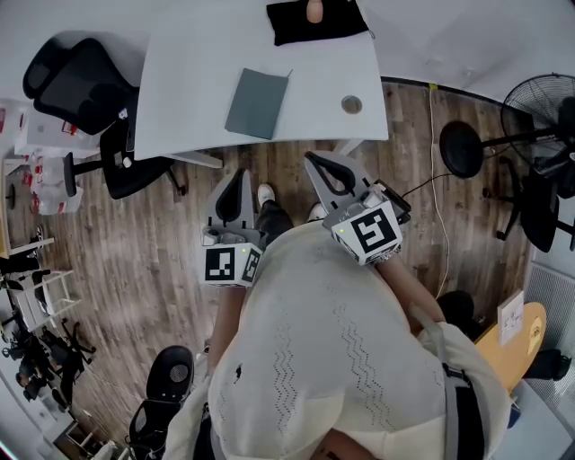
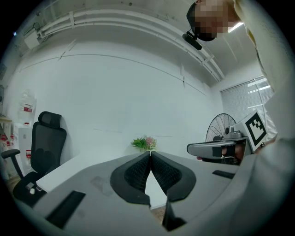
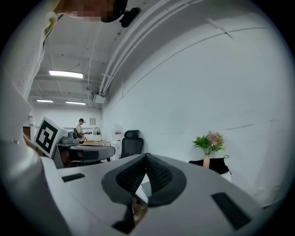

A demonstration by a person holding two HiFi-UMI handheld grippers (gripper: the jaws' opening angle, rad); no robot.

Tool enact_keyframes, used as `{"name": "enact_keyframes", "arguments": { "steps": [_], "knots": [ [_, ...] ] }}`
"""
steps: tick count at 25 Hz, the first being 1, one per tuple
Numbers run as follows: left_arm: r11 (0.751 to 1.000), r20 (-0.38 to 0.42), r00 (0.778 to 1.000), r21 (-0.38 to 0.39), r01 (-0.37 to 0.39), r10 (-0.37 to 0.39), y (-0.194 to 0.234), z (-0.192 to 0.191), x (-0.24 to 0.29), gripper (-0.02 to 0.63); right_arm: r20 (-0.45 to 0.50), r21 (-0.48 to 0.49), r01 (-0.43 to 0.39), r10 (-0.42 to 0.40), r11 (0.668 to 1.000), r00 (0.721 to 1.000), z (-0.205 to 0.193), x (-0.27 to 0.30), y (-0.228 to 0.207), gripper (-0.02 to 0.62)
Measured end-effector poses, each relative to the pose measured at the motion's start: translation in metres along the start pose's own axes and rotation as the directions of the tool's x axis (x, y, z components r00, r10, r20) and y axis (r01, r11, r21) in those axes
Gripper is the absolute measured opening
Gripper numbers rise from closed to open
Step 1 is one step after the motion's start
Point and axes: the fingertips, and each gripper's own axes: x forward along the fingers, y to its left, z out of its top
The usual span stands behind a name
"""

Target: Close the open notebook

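Both pairs of tongs are held close against the person's chest, out over the wooden floor and well short of the surface. The left tongs are pressed fully together with nothing between them, and the right tongs are closed and empty as well.

The notebook lies flat on the white surface, near its front edge and a little to the left of a round cable hole. From above I see only a grey-green cover, so it looks shut already. A thin sliver sticks out at its far right corner, and I can't tell whether that is a loose page or the cover not lying square.

The first risk, I'd say, is a needless reach. If the person goes back to press or tidy it with closed tongs, the tips would shove the book instead of gripping it. On a smooth top like that it would probably slide, and there isn't much room before the front edge and the floor. The second risk is that sliver: pressing down there could crease it. The vase, on its black cloth at the far edge, is well apart from the notebook, so only an overlong reach would threaten it.
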Motion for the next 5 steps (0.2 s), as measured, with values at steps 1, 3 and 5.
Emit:
{"name": "enact_keyframes", "arguments": {
  "steps": [1, 3, 5],
  "knots": [
    [1.0, 0.0, 1.0, 0.0, 0.0, 0.0, -0.0001, -0.0006, 0.0002, 0.015, 0.001, 0.002, 0.0, 0.0, 1.0, 1.0, -0.0006, 0.0001, -0.0002, 0.0],
    [1.0, 0.0, 1.0, 0.001, 0.001, -0.001, -0.0005, -0.0017, 0.0006, 0.015, -0.002, -0.001, -0.002, 0.002, 1.0, 1.0, -0.0021, 0.0005, -0.0001, 0.0],
    [1.0, 0.0, 1.0, 0.003, 0.004, -0.004, -0.001, -0.0028, 0.0012, 0.015, -0.007, -0.002, -0.002, 0.002, 1.0, 1.0, -0.004, 0.0007, -0.0001, 0.0]
  ]
}}
